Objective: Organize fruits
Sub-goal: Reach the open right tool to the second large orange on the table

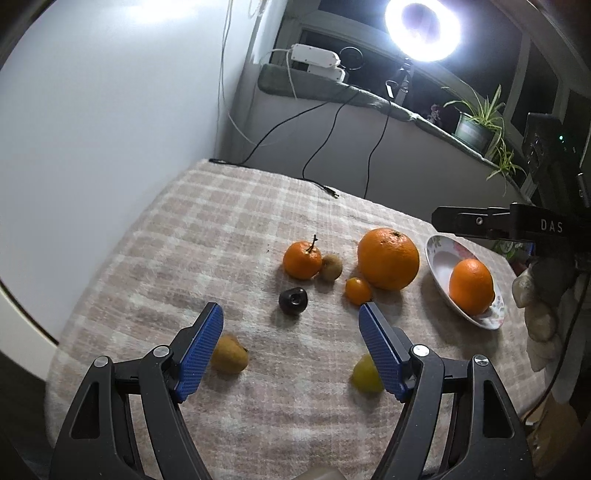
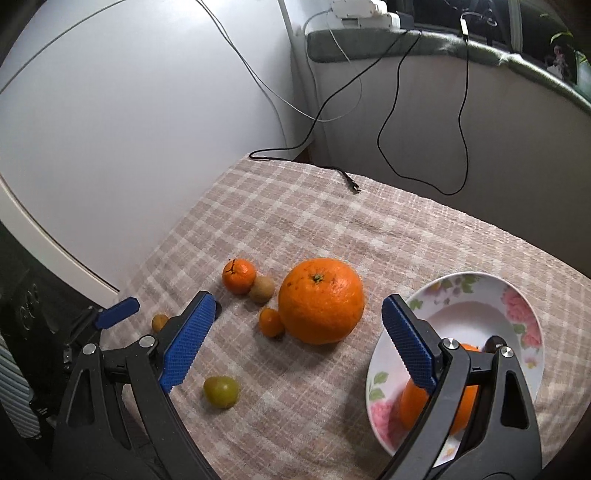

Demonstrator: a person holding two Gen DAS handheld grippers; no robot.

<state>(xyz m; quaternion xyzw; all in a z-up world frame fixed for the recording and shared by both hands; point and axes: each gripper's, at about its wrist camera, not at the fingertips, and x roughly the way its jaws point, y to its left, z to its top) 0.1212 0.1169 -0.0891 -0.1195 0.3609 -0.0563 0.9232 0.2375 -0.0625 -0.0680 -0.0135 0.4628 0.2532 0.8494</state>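
Observation:
On the plaid cloth lie a big orange [image 1: 388, 258] [image 2: 320, 301], a stemmed mandarin [image 1: 302, 259] [image 2: 239, 276], a kiwi [image 1: 331, 266] [image 2: 262, 290], a tiny orange [image 1: 358, 291] [image 2: 270, 322], a dark plum [image 1: 293, 301], a yellow-brown fruit [image 1: 229, 354] [image 2: 160, 322] and a green-yellow fruit [image 1: 365, 373] [image 2: 221, 391]. The flowered plate [image 1: 437, 258] [image 2: 517, 314] holds an orange [image 1: 471, 286] [image 2: 412, 402] and a dark fruit [image 2: 493, 343]. My left gripper [image 1: 291, 314] is open above the near cloth. My right gripper [image 2: 297, 308] is open, its right finger over the plate.
Black cables [image 2: 332, 170] lie across the cloth's far edge. A ring light [image 1: 423, 29] and a potted plant [image 1: 476, 125] stand on the sill. A white wall is at the left. The right gripper's body [image 1: 517, 221] shows at the right of the left wrist view.

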